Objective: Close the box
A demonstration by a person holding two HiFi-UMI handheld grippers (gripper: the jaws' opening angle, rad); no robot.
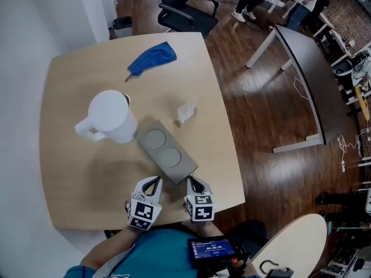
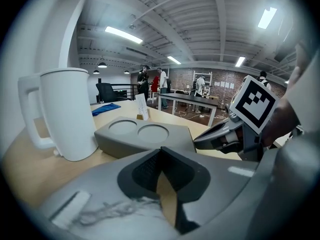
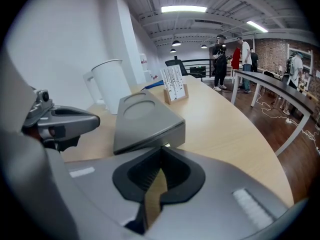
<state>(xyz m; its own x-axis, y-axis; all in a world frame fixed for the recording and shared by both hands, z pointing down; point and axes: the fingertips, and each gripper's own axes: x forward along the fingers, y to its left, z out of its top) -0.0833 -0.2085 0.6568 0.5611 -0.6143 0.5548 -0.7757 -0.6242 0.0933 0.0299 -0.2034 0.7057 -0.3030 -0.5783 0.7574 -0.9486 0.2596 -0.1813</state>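
Observation:
A grey box (image 1: 165, 149) with two round recesses in its lid lies slantwise on the wooden table (image 1: 81, 178); the lid lies down flat on it. It shows in the left gripper view (image 2: 145, 136) and in the right gripper view (image 3: 145, 121), where a thin seam runs along its near side. My left gripper (image 1: 155, 180) (image 2: 160, 149) sits just short of the box's near end, shut on nothing. Beside it, by the box's near right corner, my right gripper (image 1: 190, 180) (image 3: 161, 149) is also shut and empty. Neither touches the box.
A white pitcher (image 1: 110, 116) stands against the box's left side. A small card stand (image 1: 186, 112) is just beyond the box, a blue cloth (image 1: 152, 58) farther back. The table's right edge (image 1: 229, 149) is close. A black chair (image 1: 182, 7) stands behind the table.

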